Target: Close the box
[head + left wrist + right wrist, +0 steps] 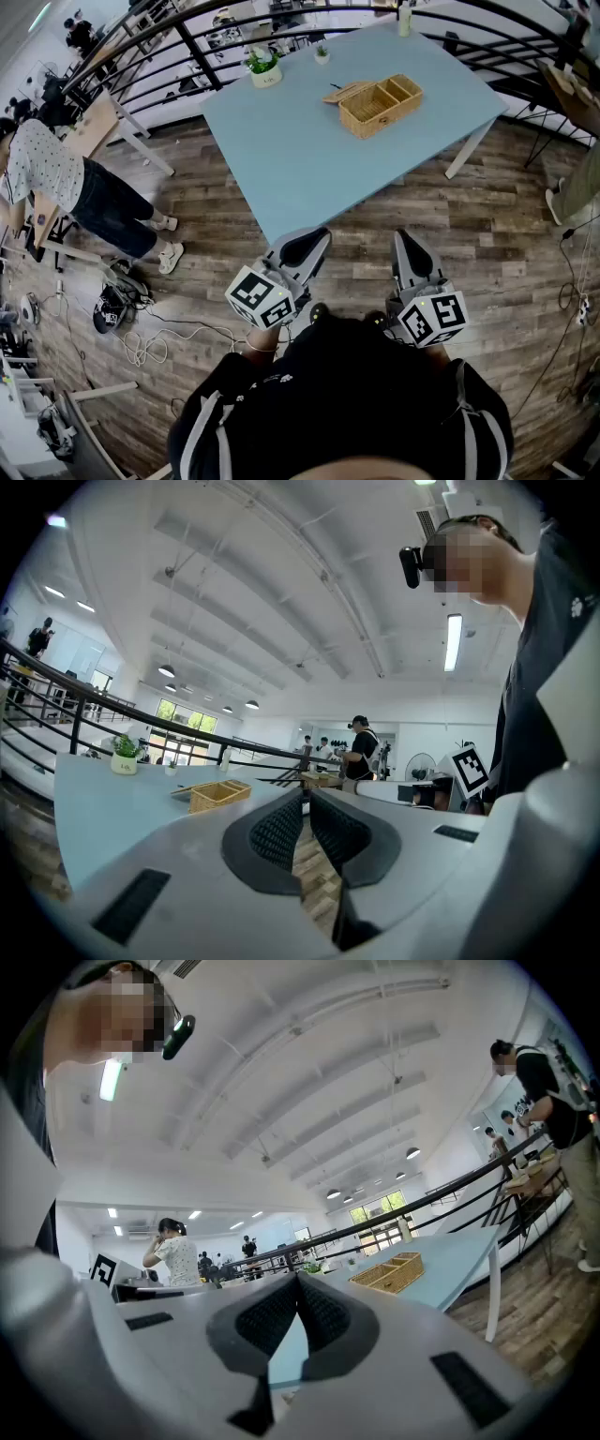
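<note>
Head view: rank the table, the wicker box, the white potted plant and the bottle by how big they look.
1. light blue table, by far the largest
2. wicker box
3. white potted plant
4. bottle, which looks smallest, but it stands farthest from the camera, so its real size against the plant is unsure

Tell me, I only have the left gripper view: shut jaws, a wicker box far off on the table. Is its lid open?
Observer: Yes. The head view shows the lid swung out beside the box, compartments exposed.
Operator: And the right gripper?
Observer: Its own view shows the right gripper shut, nothing between its jaws.
Operator: Is either near the table?
Observer: No. In the head view the left gripper and the right hang over the wood floor, short of the table's near corner.
</note>
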A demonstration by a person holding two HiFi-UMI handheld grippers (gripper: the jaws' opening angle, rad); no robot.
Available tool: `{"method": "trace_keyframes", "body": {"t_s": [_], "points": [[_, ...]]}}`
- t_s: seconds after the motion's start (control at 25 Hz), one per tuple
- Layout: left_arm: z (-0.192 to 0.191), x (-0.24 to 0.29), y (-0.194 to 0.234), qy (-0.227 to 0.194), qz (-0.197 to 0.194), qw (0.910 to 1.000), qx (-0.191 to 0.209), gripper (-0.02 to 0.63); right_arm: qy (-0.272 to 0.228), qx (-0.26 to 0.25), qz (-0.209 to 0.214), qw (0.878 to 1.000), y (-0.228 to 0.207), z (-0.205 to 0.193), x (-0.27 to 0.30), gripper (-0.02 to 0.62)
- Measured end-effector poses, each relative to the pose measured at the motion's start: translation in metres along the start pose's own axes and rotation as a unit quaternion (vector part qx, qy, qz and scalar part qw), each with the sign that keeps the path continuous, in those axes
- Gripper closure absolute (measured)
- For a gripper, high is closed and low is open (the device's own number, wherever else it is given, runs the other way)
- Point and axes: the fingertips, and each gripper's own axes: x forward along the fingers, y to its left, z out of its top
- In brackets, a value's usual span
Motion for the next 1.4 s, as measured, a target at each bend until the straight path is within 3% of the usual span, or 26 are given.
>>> {"method": "trace_keyframes", "body": {"t_s": [1.04,1.4], "points": [[-0.017,0.053,-0.071,0.013,0.005,0.9998,0.012,0.574,-0.002,0.004,0.005,1.0,-0.067,0.012,-0.062,0.59],[-0.038,0.081,-0.096,0.049,-0.028,0.9984,0.004,0.574,0.006,0.014,-0.032,0.999,-0.104,0.008,-0.089,0.541]]}}
